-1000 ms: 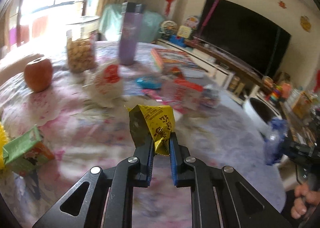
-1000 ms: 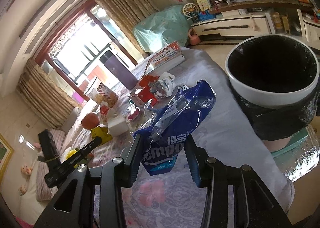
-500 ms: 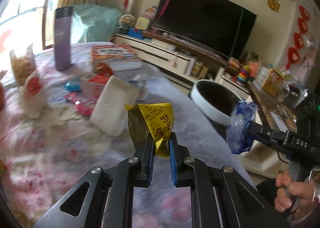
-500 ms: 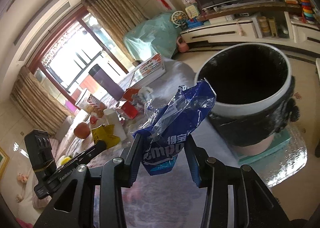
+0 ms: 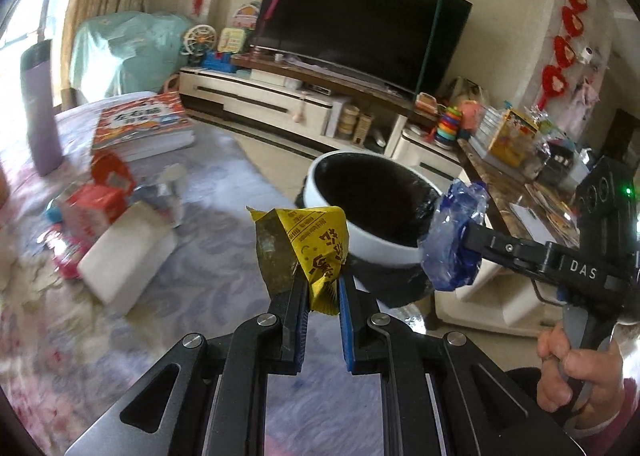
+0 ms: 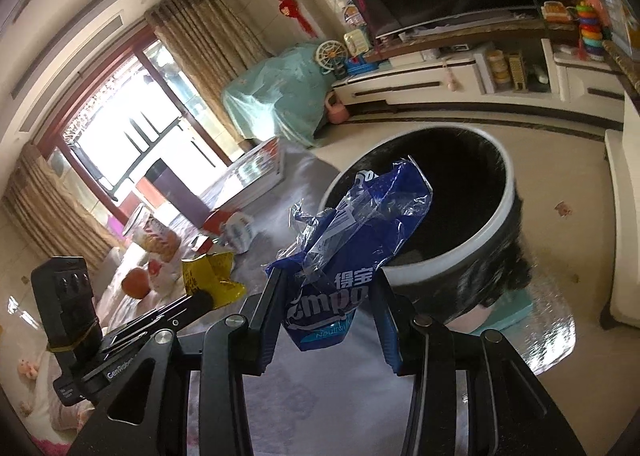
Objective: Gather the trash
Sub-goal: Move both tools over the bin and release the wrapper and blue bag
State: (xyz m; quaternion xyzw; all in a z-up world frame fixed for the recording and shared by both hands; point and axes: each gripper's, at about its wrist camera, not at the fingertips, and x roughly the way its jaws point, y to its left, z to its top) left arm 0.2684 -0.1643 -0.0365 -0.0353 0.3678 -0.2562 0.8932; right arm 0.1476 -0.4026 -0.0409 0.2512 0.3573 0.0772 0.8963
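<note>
My left gripper (image 5: 320, 290) is shut on a crumpled yellow wrapper (image 5: 310, 246), held just short of the trash bin's near rim. The trash bin (image 5: 362, 238) is white-rimmed with a black liner and stands beyond the table edge. My right gripper (image 6: 326, 296) is shut on a blue plastic tissue wrapper (image 6: 348, 252), held at the near rim of the trash bin (image 6: 480, 232). In the left wrist view the right gripper (image 5: 466, 246) holds the blue wrapper (image 5: 454, 244) at the bin's right rim. In the right wrist view the left gripper (image 6: 204, 298) carries the yellow wrapper (image 6: 212, 276).
The table under a lilac cloth (image 5: 208, 252) holds a white tissue pack (image 5: 128, 252), a red carton (image 5: 90, 205), books (image 5: 144, 125), a purple bottle (image 5: 40, 103) and small wrappers. A TV stand (image 5: 280, 99) runs along the far wall.
Both grippers have swung from over the table toward the bin with their wrappers still held. The bin is now close in both views; the apple and jar left the left wrist view.
</note>
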